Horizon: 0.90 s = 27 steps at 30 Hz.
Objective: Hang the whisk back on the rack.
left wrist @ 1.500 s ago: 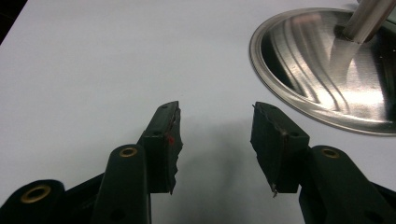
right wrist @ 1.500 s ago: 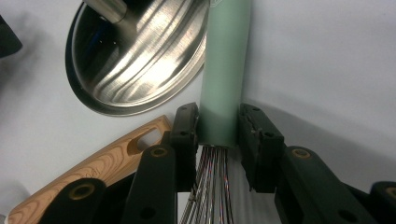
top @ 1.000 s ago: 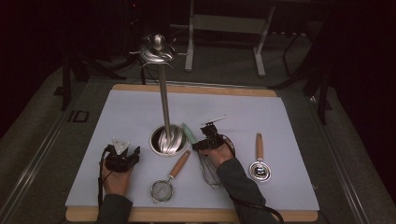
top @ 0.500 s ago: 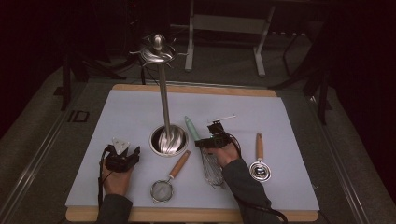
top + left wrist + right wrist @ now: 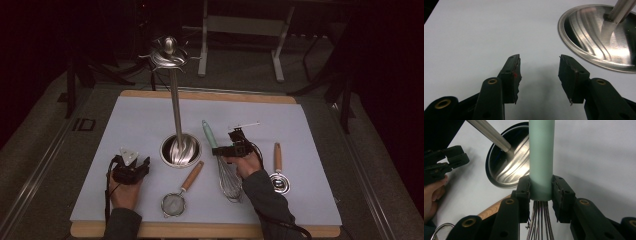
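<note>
Mint-green and smooth, the handle of the whisk (image 5: 541, 157) sits clamped between the two pads of the right gripper (image 5: 234, 149), which grips it just above the point where the wires leave it. The pick-up looks done; what is left, most likely, is hanging the whisk on the steel stand (image 5: 176, 115), though from the high view it is hard to say whether the wire end has cleared the white mat (image 5: 310, 130). The whisk's long axis runs away from the person, handle toward the far edge and slightly left, wires trailing back toward the sleeve. It lies just right of the stand's round base. The left gripper (image 5: 130, 170) rests on the mat, jaws well apart, holding nothing.
</note>
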Available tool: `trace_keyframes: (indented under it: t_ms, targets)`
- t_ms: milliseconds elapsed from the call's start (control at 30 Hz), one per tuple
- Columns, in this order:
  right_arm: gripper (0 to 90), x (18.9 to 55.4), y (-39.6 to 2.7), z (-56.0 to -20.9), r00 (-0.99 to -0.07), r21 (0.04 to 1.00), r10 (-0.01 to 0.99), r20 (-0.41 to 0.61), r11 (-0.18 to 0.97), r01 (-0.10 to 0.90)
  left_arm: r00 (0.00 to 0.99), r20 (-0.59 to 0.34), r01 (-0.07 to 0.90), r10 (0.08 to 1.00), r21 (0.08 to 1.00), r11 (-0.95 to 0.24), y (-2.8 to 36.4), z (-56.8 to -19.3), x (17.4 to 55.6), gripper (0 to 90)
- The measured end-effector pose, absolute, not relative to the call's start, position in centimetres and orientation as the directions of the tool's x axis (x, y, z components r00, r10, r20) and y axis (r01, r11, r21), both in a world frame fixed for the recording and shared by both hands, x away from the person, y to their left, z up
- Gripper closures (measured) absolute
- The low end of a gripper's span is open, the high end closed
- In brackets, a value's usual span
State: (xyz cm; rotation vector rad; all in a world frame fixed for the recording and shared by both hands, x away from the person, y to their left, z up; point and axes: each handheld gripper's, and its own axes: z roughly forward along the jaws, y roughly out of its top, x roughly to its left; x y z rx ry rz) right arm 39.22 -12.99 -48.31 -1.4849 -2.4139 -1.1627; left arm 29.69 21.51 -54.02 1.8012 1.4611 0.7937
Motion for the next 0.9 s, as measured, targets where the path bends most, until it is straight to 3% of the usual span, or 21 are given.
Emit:
trace_keyframes:
  t_ms: [900]
  targets:
    - [69.6,37.5,-14.8,-45.4,-0.630,0.679,0.632,0.451,0.216,0.702,0.179,0.034,0.563,0.983,0.816,-0.130,21.6,-54.0,29.6,52.4]
